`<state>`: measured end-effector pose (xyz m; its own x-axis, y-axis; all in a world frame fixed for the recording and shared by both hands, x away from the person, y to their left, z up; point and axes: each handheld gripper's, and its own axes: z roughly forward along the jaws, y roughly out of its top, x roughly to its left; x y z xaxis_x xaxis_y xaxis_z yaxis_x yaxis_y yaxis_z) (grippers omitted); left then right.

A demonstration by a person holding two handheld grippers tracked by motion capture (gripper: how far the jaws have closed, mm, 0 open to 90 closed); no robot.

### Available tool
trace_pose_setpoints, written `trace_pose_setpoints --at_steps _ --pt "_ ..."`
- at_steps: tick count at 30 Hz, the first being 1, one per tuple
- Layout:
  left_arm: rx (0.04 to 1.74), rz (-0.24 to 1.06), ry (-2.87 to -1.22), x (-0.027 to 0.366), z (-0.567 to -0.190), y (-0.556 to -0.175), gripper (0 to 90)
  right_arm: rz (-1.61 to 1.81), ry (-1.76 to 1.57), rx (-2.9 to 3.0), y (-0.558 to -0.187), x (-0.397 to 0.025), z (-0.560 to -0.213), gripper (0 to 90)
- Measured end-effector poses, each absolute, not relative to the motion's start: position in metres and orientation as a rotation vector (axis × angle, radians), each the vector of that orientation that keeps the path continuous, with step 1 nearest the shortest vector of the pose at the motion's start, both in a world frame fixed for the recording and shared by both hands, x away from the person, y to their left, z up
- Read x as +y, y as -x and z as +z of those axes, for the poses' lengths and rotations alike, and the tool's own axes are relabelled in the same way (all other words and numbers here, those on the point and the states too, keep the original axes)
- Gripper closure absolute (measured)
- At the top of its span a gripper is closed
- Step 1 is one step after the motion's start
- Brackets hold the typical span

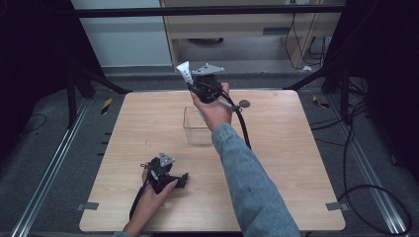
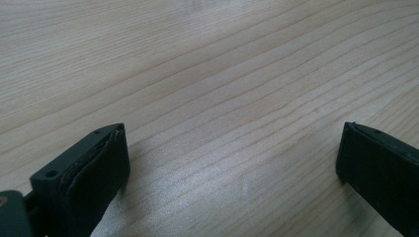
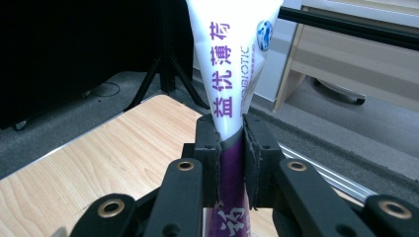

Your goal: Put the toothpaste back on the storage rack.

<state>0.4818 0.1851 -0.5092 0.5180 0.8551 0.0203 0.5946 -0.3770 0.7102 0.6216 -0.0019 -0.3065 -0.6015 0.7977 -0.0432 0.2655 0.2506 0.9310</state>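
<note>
My right gripper (image 1: 193, 84) is held up over the far middle of the wooden table (image 1: 276, 163), shut on a white and purple toothpaste tube (image 1: 185, 72). In the right gripper view the tube (image 3: 228, 64) stands upright between the two black jaws, its flat sealed end pointing up past my right gripper (image 3: 231, 163). My left gripper (image 1: 181, 180) rests low at the near left of the table in a hand. The left gripper view shows my left gripper (image 2: 232, 163) open, jaws wide apart over bare wood.
A clear plastic box (image 1: 195, 125) stands on the table just in front of the right hand. A small grey disc (image 1: 244, 103) lies beside it to the right. Black tripod legs and cables ring the table on the grey floor.
</note>
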Motion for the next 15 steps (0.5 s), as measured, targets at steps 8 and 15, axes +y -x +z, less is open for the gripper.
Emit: trace_pose_setpoints --at_steps 8,15 --pt "1.176 0.515 -2.108 0.185 -0.509 -0.482 0.0 1.329 -0.956 2.008 -0.629 0.008 -0.311 78.4" --pt "1.175 0.514 -2.108 0.185 -0.509 -0.482 0.0 1.319 -0.961 2.009 -0.633 0.011 -0.316 78.4"
